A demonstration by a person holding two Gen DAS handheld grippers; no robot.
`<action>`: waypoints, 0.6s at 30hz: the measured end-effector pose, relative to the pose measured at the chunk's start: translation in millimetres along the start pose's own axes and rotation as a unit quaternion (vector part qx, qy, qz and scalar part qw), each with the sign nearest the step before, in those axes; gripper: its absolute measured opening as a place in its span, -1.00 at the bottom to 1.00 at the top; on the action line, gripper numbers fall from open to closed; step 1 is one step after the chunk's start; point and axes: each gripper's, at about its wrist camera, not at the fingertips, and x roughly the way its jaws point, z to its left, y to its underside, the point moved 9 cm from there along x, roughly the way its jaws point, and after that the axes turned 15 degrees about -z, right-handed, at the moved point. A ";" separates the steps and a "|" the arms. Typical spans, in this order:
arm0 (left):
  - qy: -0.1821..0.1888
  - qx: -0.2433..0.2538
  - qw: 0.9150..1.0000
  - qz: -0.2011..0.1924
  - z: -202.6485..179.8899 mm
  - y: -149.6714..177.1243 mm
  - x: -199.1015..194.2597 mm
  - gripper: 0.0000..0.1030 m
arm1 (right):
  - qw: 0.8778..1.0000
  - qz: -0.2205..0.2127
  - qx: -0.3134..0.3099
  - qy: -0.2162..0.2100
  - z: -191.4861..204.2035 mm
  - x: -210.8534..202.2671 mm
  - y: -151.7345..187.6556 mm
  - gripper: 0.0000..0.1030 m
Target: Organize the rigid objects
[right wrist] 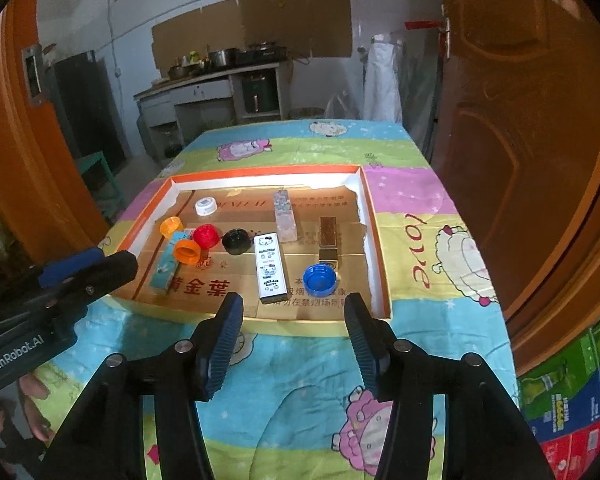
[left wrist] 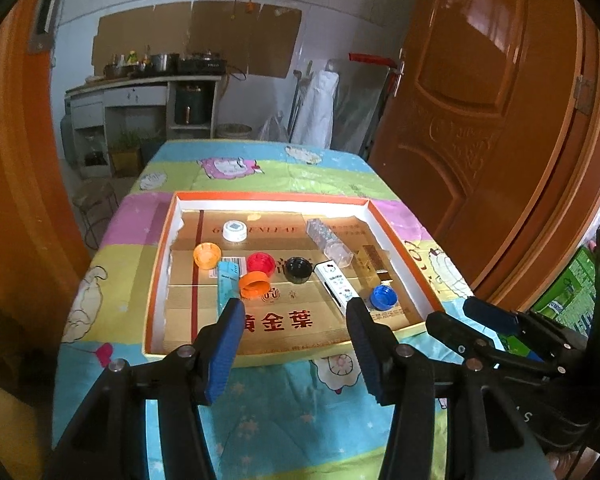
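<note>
Plastic, light and stiff, the blue cap (right wrist: 319, 279) at lower centre seemed best pinched across its rim, while both the left hand-held gripper (left wrist: 296, 344) and right hand-held gripper (right wrist: 294, 342) gaped empty.

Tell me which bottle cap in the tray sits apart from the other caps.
The blue cap. It lies alone near the tray's front right corner, right of the Hello Kitty box, while the others cluster on the left.

The teal box (left wrist: 227, 285) is partly covered by the orange cap (left wrist: 254, 285) and by a left gripper finger. Print on the white cap (right wrist: 205, 205) is too small to read. The person's hand (right wrist: 34, 414) is cut off at the right wrist view's left edge.
</note>
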 end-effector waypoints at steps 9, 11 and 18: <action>-0.013 0.006 1.000 -0.023 -3.0 -6.0 -29.5 0.02 | 0.999 -0.020 0.011 0.026 -0.6 -30.4 -0.9 0.22; -0.017 0.007 0.999 -0.028 -3.8 -7.2 -35.3 0.02 | 0.999 -0.024 0.012 0.032 -2.4 -35.4 -1.7 0.24; -0.028 0.014 0.999 -0.044 -9.0 -9.3 -57.2 0.02 | 0.997 -0.035 -0.004 0.068 0.7 -58.5 -2.9 0.27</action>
